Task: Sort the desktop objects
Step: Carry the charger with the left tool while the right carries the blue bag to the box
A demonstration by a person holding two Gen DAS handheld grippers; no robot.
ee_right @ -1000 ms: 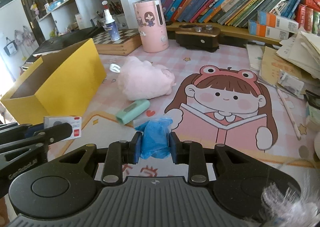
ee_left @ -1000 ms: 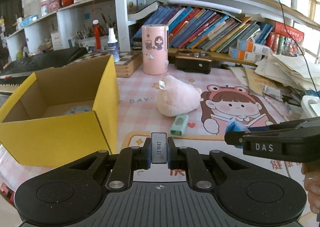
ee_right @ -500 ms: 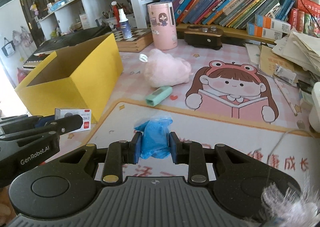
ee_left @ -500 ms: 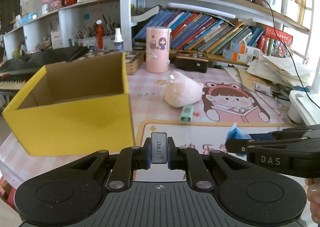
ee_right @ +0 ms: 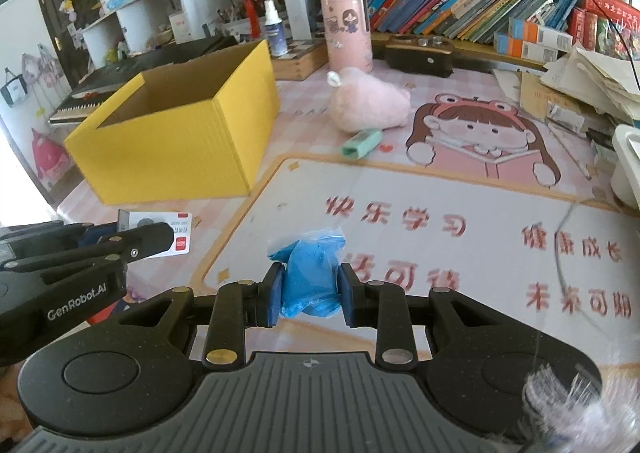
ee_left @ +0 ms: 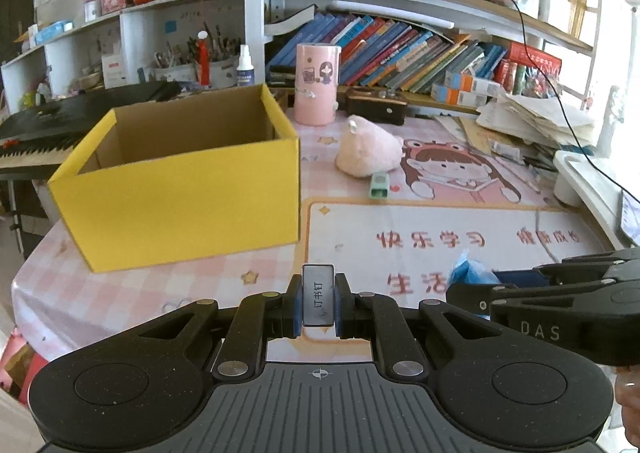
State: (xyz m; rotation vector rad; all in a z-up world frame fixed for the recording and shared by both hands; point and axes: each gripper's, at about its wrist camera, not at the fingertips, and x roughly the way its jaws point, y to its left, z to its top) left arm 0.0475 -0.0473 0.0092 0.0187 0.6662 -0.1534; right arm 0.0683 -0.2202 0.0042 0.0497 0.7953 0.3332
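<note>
My left gripper (ee_left: 318, 307) is shut on a small white staple box (ee_left: 318, 295), held above the desk's near edge; the box also shows in the right wrist view (ee_right: 160, 231). My right gripper (ee_right: 308, 293) is shut on a blue plastic bag (ee_right: 310, 277), which also shows in the left wrist view (ee_left: 470, 273). An open yellow cardboard box (ee_left: 184, 181) stands on the left of the desk, ahead of both grippers; it also shows in the right wrist view (ee_right: 180, 133). A pink plush toy (ee_left: 368, 147) and a mint green eraser (ee_left: 379, 185) lie beyond on the desk mat.
A pink cylinder holder (ee_left: 316, 83), a dark wooden box (ee_left: 376, 105) and rows of books (ee_left: 400, 53) stand at the back. Loose papers (ee_left: 528, 121) pile at the right. A keyboard (ee_left: 36, 141) lies left of the yellow box.
Both grippers have pulled back toward the desk's near edge with their objects still held. The yellow box, plush toy and eraser now look farther away.
</note>
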